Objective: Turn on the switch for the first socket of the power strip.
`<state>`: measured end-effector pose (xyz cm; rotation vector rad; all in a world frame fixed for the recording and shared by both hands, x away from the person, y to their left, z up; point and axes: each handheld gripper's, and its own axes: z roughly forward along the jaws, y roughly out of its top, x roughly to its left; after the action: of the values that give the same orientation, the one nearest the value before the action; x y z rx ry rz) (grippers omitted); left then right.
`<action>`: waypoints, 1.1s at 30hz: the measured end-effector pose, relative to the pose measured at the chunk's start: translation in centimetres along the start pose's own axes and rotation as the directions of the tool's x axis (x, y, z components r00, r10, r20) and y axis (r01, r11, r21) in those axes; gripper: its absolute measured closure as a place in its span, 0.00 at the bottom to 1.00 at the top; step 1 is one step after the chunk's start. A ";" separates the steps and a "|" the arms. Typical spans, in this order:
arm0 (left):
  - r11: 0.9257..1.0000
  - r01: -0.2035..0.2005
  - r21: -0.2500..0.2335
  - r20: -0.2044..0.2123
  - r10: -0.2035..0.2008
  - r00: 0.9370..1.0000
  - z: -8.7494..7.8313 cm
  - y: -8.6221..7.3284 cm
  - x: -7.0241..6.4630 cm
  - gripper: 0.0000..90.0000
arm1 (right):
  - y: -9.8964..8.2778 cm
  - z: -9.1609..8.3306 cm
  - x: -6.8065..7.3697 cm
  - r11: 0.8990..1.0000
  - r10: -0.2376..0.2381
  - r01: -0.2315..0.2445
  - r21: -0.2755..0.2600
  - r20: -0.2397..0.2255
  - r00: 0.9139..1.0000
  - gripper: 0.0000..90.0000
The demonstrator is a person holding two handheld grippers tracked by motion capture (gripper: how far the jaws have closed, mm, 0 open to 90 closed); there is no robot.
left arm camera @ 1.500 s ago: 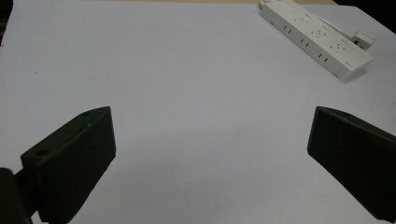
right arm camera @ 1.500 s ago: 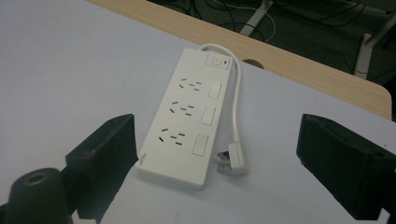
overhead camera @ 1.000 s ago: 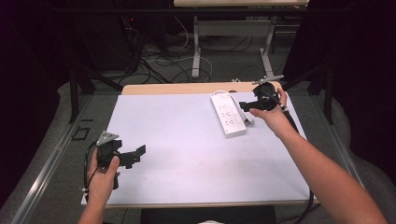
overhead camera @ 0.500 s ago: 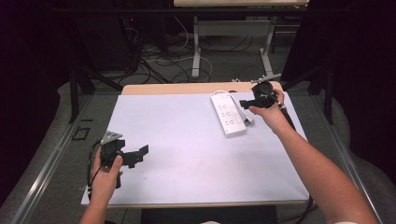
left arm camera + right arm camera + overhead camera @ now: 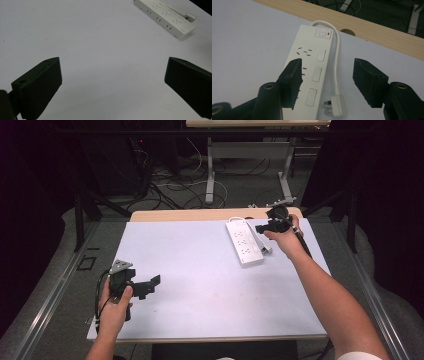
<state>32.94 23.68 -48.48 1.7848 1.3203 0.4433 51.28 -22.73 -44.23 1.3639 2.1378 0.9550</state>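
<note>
A white power strip (image 5: 244, 243) lies flat on the desk (image 5: 200, 265), toward its far right part, its long side running away from the person at a slight slant. Its top face shows rows of sockets, with a switch and a small red mark at the far end. A short white cord (image 5: 337, 62) loops from that end back alongside it, ending in a white plug (image 5: 335, 106) lying just beside the strip.

Overhead and both gripper views share the power strip (image 5: 244, 243).
</note>
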 end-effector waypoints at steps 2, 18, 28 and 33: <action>1.000 0.002 -0.006 0.000 -0.002 1.000 0.1 0.0 0.0 0.01 | 0.4 0.5 0.0 1.000 -0.017 0.017 -0.004 0.002 1.000 0.45; 1.000 0.010 -0.009 0.000 -0.010 1.000 0.0 -0.1 0.2 0.02 | 1.9 3.2 0.5 0.999 -0.032 0.030 0.038 0.041 0.999 0.44; 1.000 0.015 -0.005 -0.003 -0.015 1.000 -0.1 -0.2 0.5 0.02 | 2.7 4.6 0.5 0.999 -0.012 0.011 0.036 0.041 0.999 0.46; 1.000 0.020 -0.009 -0.002 -0.020 1.000 -0.2 -0.2 0.6 0.02 | 2.6 5.4 0.4 0.999 -0.012 0.010 0.040 0.042 0.999 0.49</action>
<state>32.90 24.31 -48.59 1.7628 1.3341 0.4400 56.27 -19.92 -45.93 1.3776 2.1413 0.8763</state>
